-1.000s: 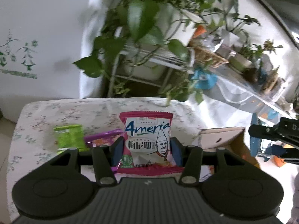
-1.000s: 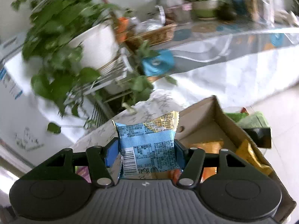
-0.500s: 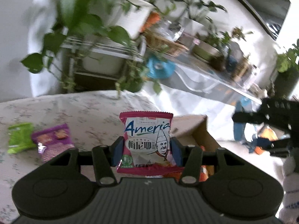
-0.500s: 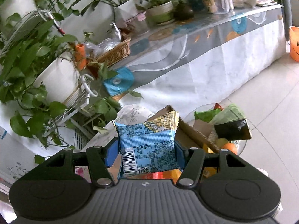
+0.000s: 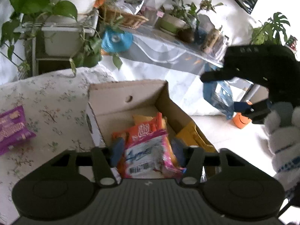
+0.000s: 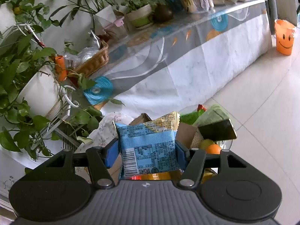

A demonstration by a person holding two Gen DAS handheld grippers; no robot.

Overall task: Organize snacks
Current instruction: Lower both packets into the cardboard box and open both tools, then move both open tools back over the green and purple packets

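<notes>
Pink snack packet (image 5: 150, 155), blurred and tilted, lies loose between the left gripper (image 5: 148, 154) fingers, which have just been opening and no longer press it, over the orange packets inside the cardboard box (image 5: 120, 95) at the counter's (image 5: 46, 97) right edge. Blue snack packet (image 6: 148, 146) stands upright in the right gripper (image 6: 148, 150), whose fingers have just been opening slightly yet touch both its sides. Purple packet (image 5: 11, 129) lies on the counter by its left edge.

One cardboard box (image 5: 129, 93), one purple packet (image 5: 11, 129), two grippers
</notes>
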